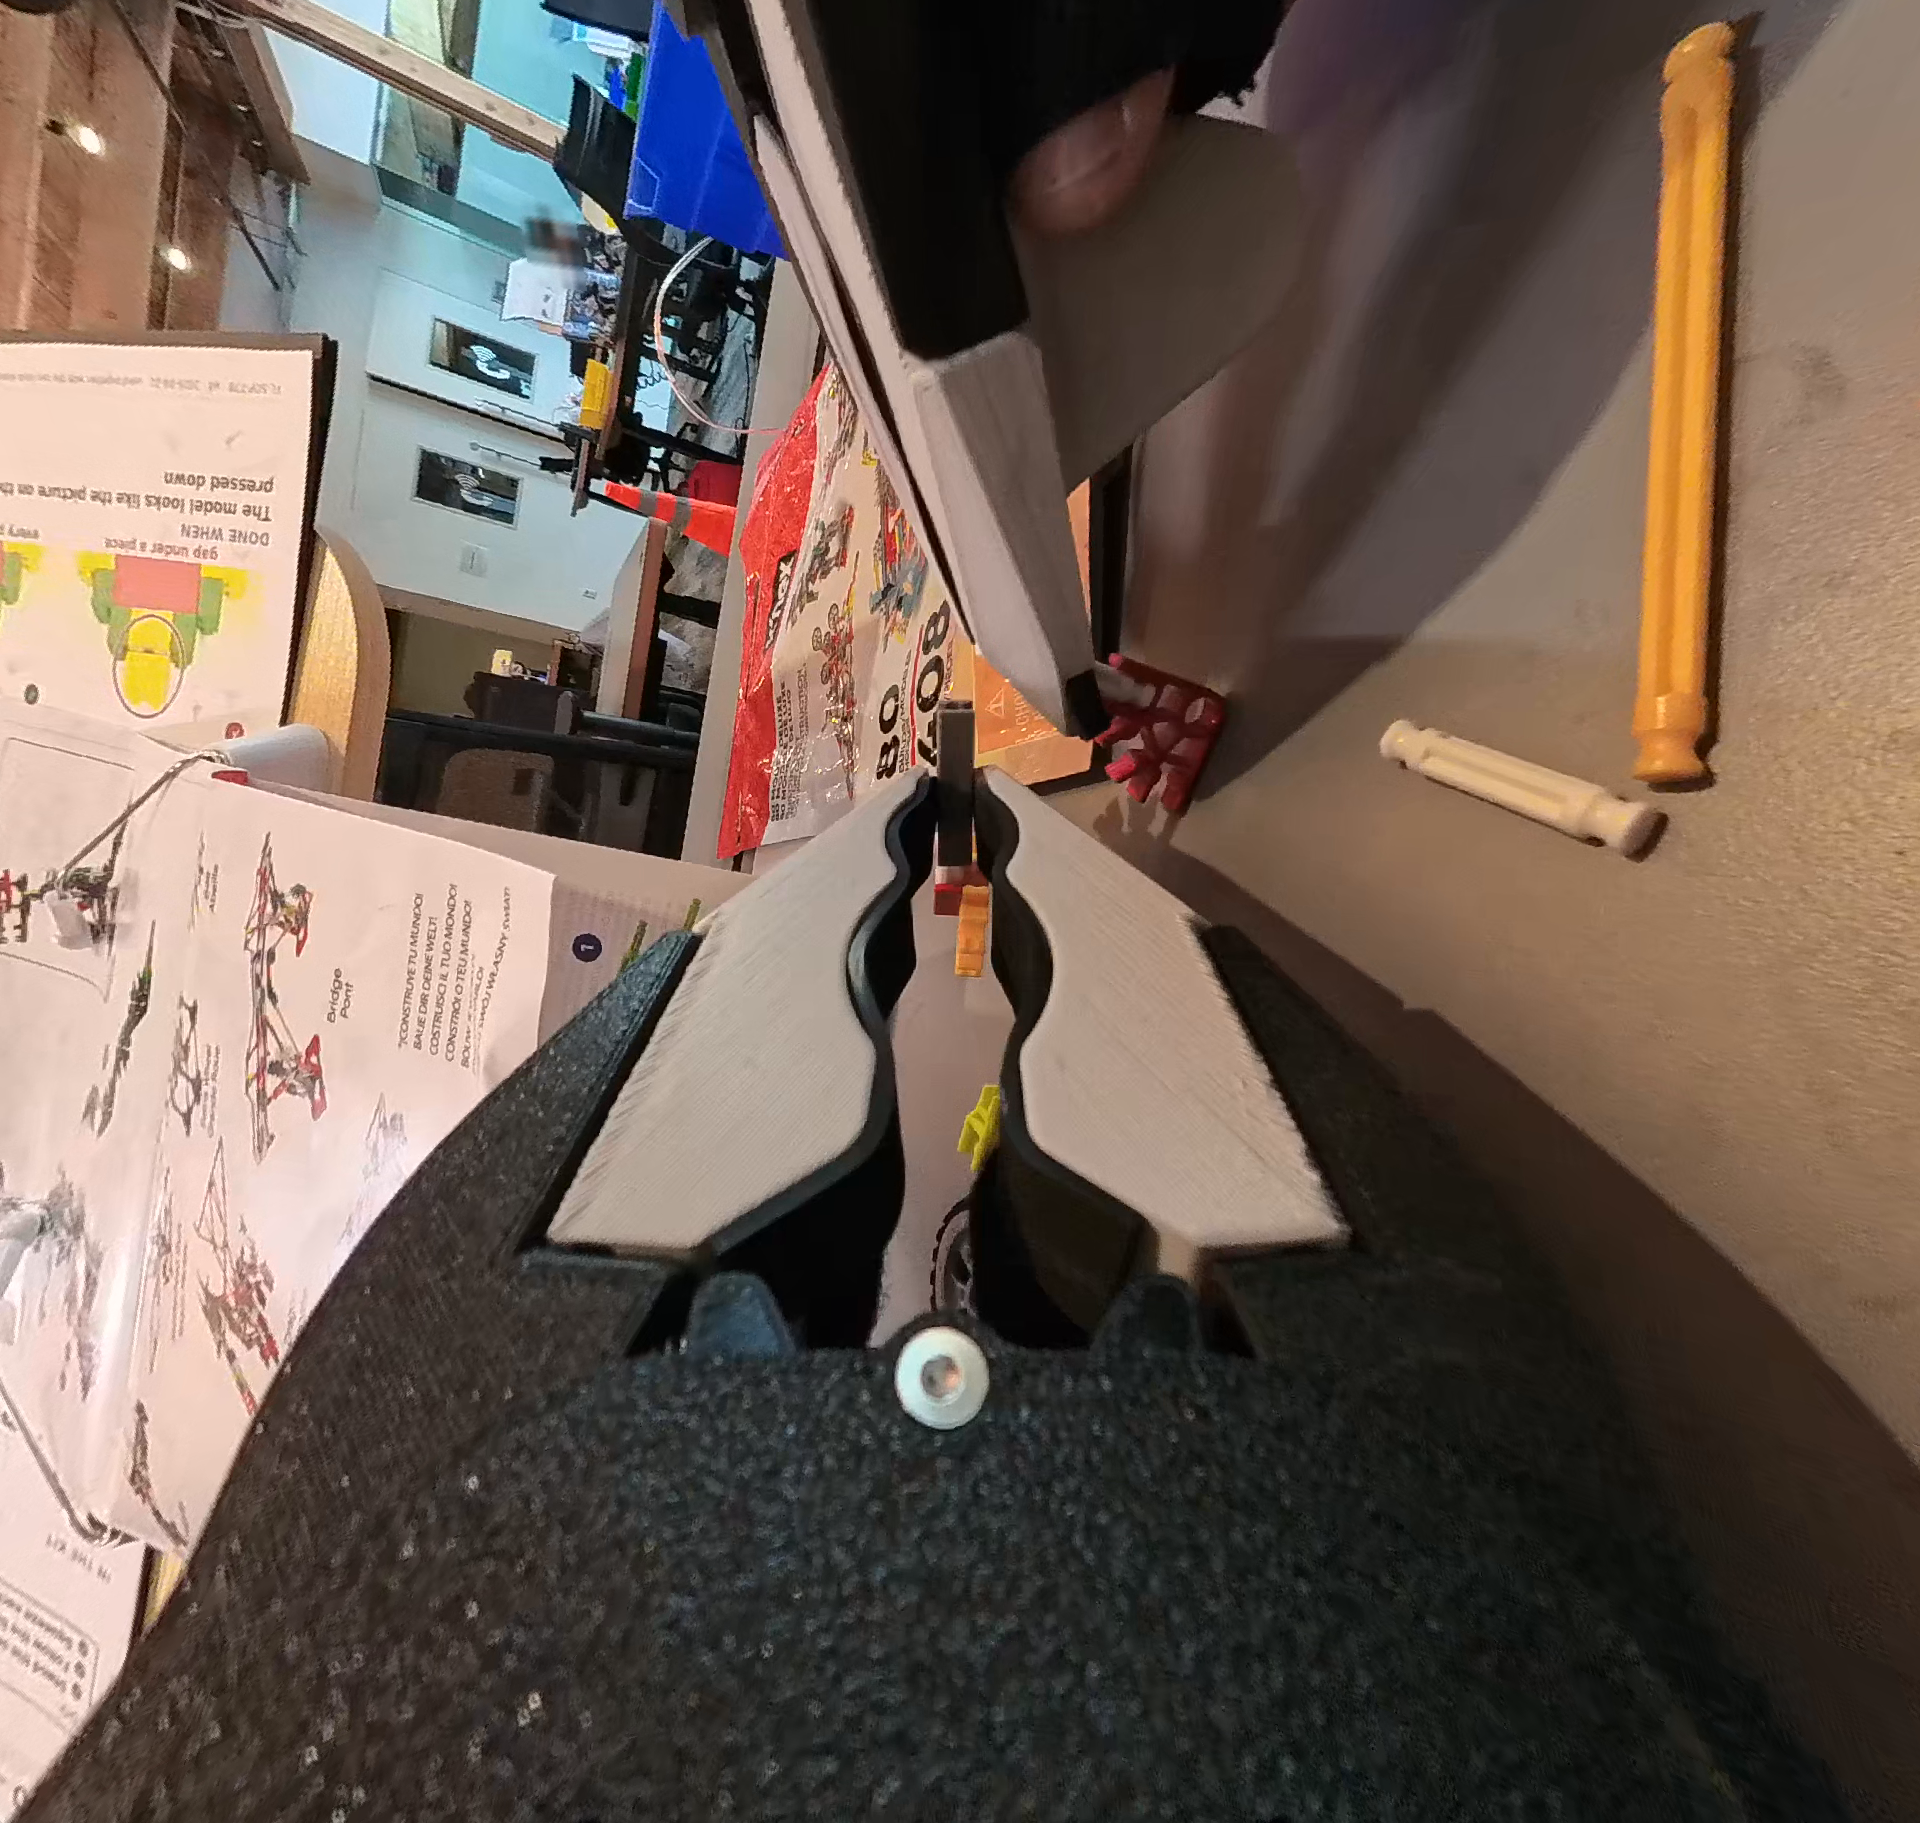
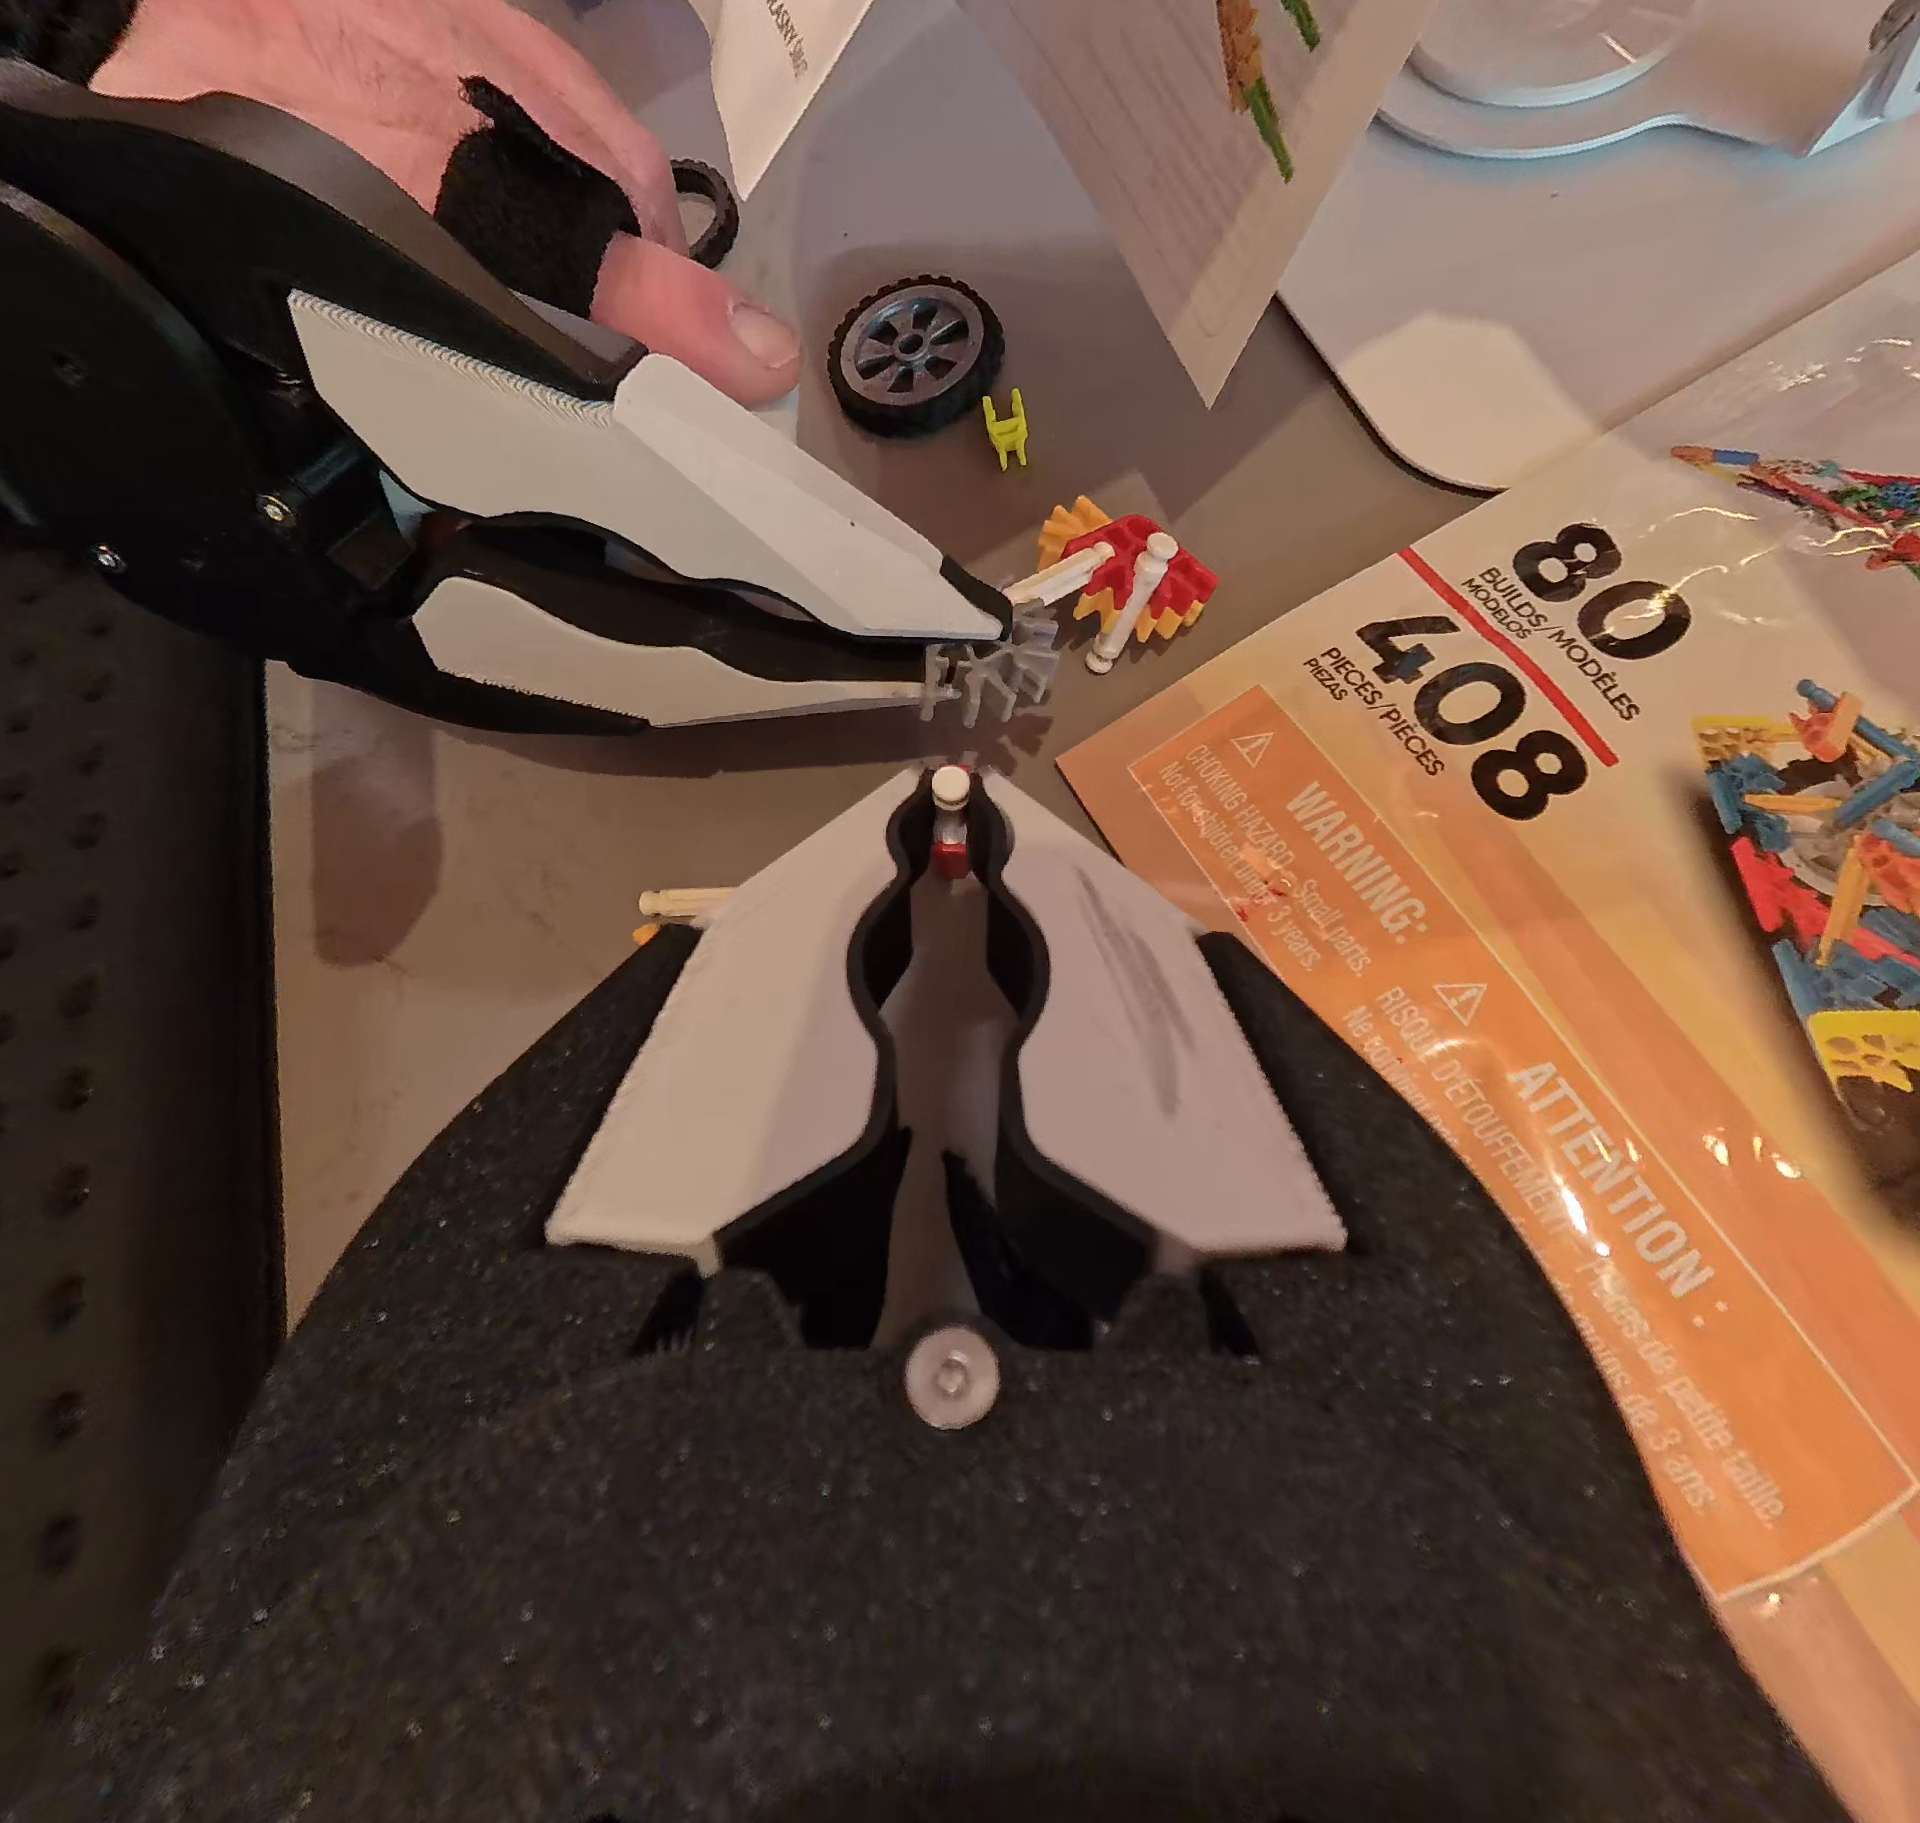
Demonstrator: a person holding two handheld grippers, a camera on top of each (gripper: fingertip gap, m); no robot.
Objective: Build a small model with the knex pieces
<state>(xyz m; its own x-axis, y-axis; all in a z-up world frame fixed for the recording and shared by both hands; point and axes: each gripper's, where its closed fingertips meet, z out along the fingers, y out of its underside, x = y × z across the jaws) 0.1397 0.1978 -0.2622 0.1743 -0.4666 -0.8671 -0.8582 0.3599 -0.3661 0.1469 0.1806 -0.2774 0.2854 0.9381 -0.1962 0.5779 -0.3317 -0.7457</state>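
My left gripper [image 1: 954, 786] is shut on a grey snowflake-shaped connector [image 1: 956, 739], seen edge-on between its tips. In the right wrist view this gripper [image 2: 977, 653] comes in from the left and holds the grey connector [image 2: 992, 672] just above the table. My right gripper [image 2: 951, 799] is shut on a short white rod [image 2: 951, 788] joined to a red connector [image 2: 948, 854]. In the left wrist view the right gripper [image 1: 1086, 719] reaches down from the top with the red connector [image 1: 1169, 724] at its tip. The two held pieces are close together, a small gap apart.
A red and yellow connector cluster with white rods [image 2: 1127, 578] lies just beyond the grey connector. A wheel [image 2: 914, 355], a yellow-green clip [image 2: 1006, 428] and a tyre [image 2: 707, 210] lie farther back. A parts bag [image 2: 1455, 942] lies right. A yellow rod [image 1: 1683, 402] and a white rod [image 1: 1517, 786] lie on the grey table. Less than 4 cm separates the two grippers' tips. It is some 9 centimetres from my left tips to the yellow-green clip [image 2: 1006, 428]. It is also in sight in the left wrist view [image 1: 982, 1124].
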